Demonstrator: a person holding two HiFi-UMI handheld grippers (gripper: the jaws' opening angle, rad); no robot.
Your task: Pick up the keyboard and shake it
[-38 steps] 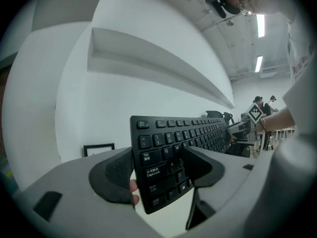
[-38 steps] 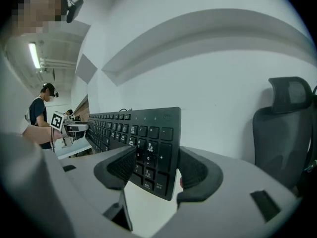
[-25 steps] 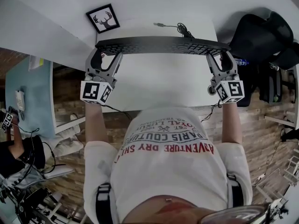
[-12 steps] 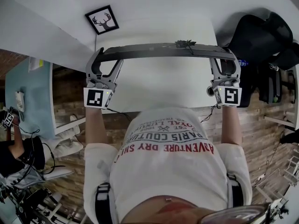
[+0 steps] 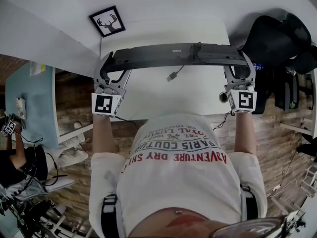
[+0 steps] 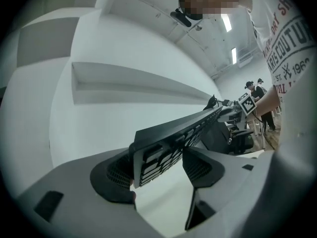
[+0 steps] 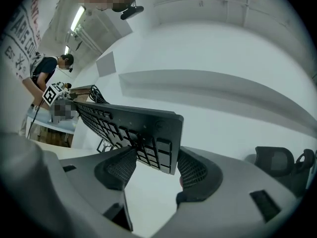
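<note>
Head view: the white table [image 5: 163, 95] fills the middle, with a black chair [image 5: 277, 33] off its right end and a small framed deer picture [image 5: 108, 20] by its far left corner. The long black keyboard [image 5: 176, 55] hangs crosswise over the far part of the table, apparently clear of the top. Its smooth back faces up and its keys are turned down.

The left gripper [image 5: 113, 63] has the keyboard's left end and the right gripper [image 5: 237, 64] its right end. In the left gripper view the jaws are closed narrow on the short edge of the keyboard [image 6: 163, 143], with the ribbed pads pressing on its back and its key face. The right gripper view shows the same hold, with the right end of the keyboard [image 7: 129, 123] pinched between the two pads. A thin cable [image 5: 184, 66] hangs from the middle of the back edge, and its plug [image 5: 172, 76] dangles free above the table.

The step in hand looks like the shake itself. To do it well:

- Move both hands together, so the board doesn't twist between the pads.
- Use short up-and-down strokes, because each gripper holds only a narrow bite of the edge.
- Keep the keys facing down so any crumbs fall out.
- Leave enough height that the swinging plug doesn't strike the table.
</note>
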